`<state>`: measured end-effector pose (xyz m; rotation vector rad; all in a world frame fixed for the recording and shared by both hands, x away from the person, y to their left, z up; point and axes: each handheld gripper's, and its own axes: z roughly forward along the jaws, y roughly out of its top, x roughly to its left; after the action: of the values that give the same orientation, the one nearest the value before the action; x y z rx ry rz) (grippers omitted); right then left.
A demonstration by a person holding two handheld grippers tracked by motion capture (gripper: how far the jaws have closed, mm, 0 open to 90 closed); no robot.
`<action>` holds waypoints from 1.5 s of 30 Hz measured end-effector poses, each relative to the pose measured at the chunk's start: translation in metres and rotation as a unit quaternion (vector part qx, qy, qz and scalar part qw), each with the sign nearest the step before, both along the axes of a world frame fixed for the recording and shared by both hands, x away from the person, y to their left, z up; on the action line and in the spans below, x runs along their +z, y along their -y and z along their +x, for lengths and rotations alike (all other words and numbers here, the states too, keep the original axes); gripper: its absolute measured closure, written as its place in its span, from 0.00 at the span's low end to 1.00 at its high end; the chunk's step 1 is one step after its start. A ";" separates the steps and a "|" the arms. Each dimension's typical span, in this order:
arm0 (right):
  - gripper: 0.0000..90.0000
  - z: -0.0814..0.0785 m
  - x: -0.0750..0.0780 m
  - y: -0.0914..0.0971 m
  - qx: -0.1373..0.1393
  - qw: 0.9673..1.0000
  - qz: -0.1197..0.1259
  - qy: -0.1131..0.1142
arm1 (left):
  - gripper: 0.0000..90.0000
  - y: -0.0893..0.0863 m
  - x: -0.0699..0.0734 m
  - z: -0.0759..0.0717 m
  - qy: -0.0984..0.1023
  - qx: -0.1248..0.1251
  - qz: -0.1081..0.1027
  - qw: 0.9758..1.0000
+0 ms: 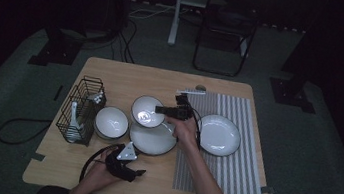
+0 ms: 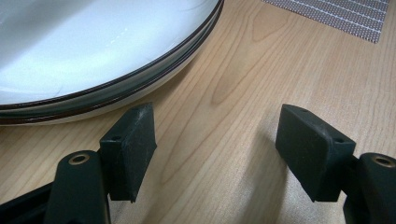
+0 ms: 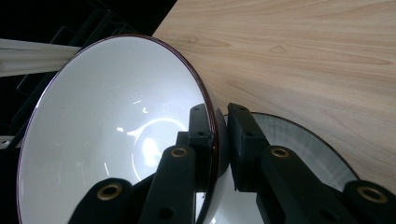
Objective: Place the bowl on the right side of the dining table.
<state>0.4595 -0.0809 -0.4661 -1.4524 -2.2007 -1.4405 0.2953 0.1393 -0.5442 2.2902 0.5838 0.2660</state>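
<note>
The right gripper (image 1: pixel 164 110) holds a white bowl (image 1: pixel 147 111) by its rim – in the right gripper view the two black jaws pinch the dark-edged wall of the bowl (image 3: pixel 116 135), one pad inside, one outside, and the bowl is tilted. In the high view this bowl sits above the far edge of a wide white plate (image 1: pixel 153 139) near the middle of the wooden surface (image 1: pixel 127 73). A second bowl (image 1: pixel 111 122) stands just left of the plate, beside a black wire rack (image 1: pixel 80 110), and another plate (image 1: pixel 218 135) lies on the striped mat (image 1: pixel 236 171) to the right. The left gripper (image 1: pixel 137 172) rests low near the front edge – its jaws stand wide apart with nothing between them, just beside the plate's rim (image 2: pixel 140 77)
</note>
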 end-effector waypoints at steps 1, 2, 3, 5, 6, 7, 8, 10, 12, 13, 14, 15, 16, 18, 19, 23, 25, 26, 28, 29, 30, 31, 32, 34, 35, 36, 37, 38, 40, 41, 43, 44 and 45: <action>0.90 0.000 -0.001 0.002 -0.002 1.000 0.000 -0.001 | 0.33 0.000 0.000 0.000 0.000 0.000 0.000 1.000; 0.90 0.000 -0.001 0.003 -0.004 1.000 0.000 -0.002 | 0.33 0.000 0.000 0.000 0.000 0.000 0.001 1.000; 0.90 0.000 -0.001 0.005 -0.005 1.000 0.001 -0.002 | 0.33 0.000 0.000 0.000 0.000 -0.001 0.001 1.000; 0.90 0.000 -0.002 0.007 -0.007 1.000 0.001 -0.003 | 0.33 0.000 0.000 0.000 0.000 -0.001 0.001 1.000; 0.90 0.001 -0.002 0.008 -0.008 1.000 0.000 -0.003 | 0.33 0.000 0.000 0.000 0.000 -0.001 0.001 1.000; 0.90 0.001 -0.002 0.009 -0.008 1.000 0.000 -0.002 | 0.33 0.000 0.000 0.000 0.001 -0.001 0.001 1.000; 0.90 0.001 -0.002 0.010 -0.010 1.000 0.001 -0.003 | 0.33 0.000 0.000 0.000 0.001 -0.001 0.001 1.000; 0.90 0.001 -0.003 0.011 -0.010 1.000 0.001 -0.003 | 0.33 0.000 0.000 0.000 0.001 0.000 0.001 1.000; 0.90 0.001 -0.003 0.013 -0.013 1.000 0.001 -0.003 | 0.33 0.000 0.000 0.000 0.001 0.000 0.001 1.000; 0.90 0.001 -0.003 0.014 -0.013 1.000 0.001 -0.004 | 0.33 0.000 0.000 0.000 0.000 0.000 0.001 1.000; 0.90 0.001 -0.004 0.015 -0.014 1.000 0.002 -0.003 | 0.33 0.000 0.000 0.000 0.001 0.000 0.001 1.000; 0.90 0.001 -0.004 0.016 -0.015 1.000 0.002 -0.004 | 0.33 0.000 0.000 0.000 0.001 0.000 0.000 1.000; 0.90 0.001 -0.005 0.016 -0.016 1.000 0.003 -0.004 | 0.33 0.000 0.000 0.000 0.001 0.000 0.000 1.000; 0.90 0.001 -0.005 0.018 -0.018 1.000 0.004 -0.006 | 0.33 0.000 0.000 0.000 0.001 0.000 0.000 1.000; 0.90 0.001 -0.006 0.019 -0.020 1.000 0.005 -0.006 | 0.33 0.000 0.000 0.000 0.001 0.000 0.000 1.000; 0.90 0.001 -0.007 0.023 -0.023 1.000 0.005 -0.006 | 0.33 0.000 0.000 0.000 0.001 0.000 0.000 1.000; 0.90 0.001 -0.007 0.024 -0.025 1.000 0.005 -0.007 | 0.33 0.000 0.000 0.000 0.001 0.000 0.000 1.000; 0.90 0.001 -0.007 0.025 -0.025 1.000 0.006 -0.007 | 0.33 0.000 0.000 0.000 0.001 0.000 0.000 1.000; 0.90 0.001 -0.007 0.026 -0.027 1.000 0.006 -0.007 | 0.33 0.000 0.000 0.000 0.001 0.000 0.000 1.000; 0.90 0.001 -0.007 0.027 -0.027 1.000 0.006 -0.006 | 0.33 0.000 0.000 0.000 0.001 0.000 0.000 1.000; 0.90 0.001 -0.007 0.028 -0.028 1.000 0.006 -0.006 | 0.33 0.000 0.000 0.000 0.001 0.000 0.000 1.000; 0.90 0.001 -0.007 0.028 -0.029 1.000 0.006 -0.007 | 0.33 0.000 0.000 0.000 0.001 0.000 0.000 1.000; 0.90 0.001 -0.007 0.029 -0.030 0.999 0.007 -0.006 | 0.33 0.000 0.000 0.000 0.001 0.000 0.000 1.000; 0.90 0.001 -0.006 0.031 -0.032 0.999 0.006 -0.006 | 0.33 0.000 0.000 0.000 0.001 0.000 0.000 1.000; 0.90 0.001 -0.006 0.032 -0.033 0.999 0.006 -0.006 | 0.33 0.000 0.000 0.000 0.001 0.000 0.000 1.000; 0.90 0.001 -0.006 0.033 -0.034 0.999 0.006 -0.005 | 0.33 0.000 0.000 0.000 0.001 0.000 0.000 1.000; 0.90 0.001 -0.006 0.034 -0.035 0.999 0.006 -0.007 | 0.32 0.000 0.000 0.000 0.001 0.000 0.000 1.000; 0.90 0.001 -0.006 0.035 -0.035 0.999 0.006 -0.005 | 0.33 0.000 0.000 0.000 0.001 0.000 -0.001 1.000; 0.90 0.001 -0.006 0.037 -0.038 0.999 0.007 -0.006 | 0.33 0.000 0.000 0.000 0.001 0.000 0.000 1.000; 0.90 0.001 -0.006 0.038 -0.039 0.999 0.007 -0.006 | 0.33 0.000 0.000 0.000 0.001 0.000 0.000 1.000; 0.90 0.001 -0.006 0.040 -0.041 0.999 0.008 -0.006 | 0.32 0.000 0.000 0.000 0.001 0.000 0.000 1.000; 0.90 0.001 -0.006 0.041 -0.042 0.999 0.007 -0.006 | 0.33 0.000 0.000 0.000 0.001 0.000 -0.001 1.000; 0.90 0.001 -0.006 0.041 -0.042 0.999 0.007 -0.006 | 0.33 0.000 0.000 0.000 0.001 0.000 -0.001 1.000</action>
<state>0.4602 -0.1222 -0.4726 -1.5622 -2.1437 -1.4651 0.2951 0.1396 -0.5445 2.2883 0.5830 0.2687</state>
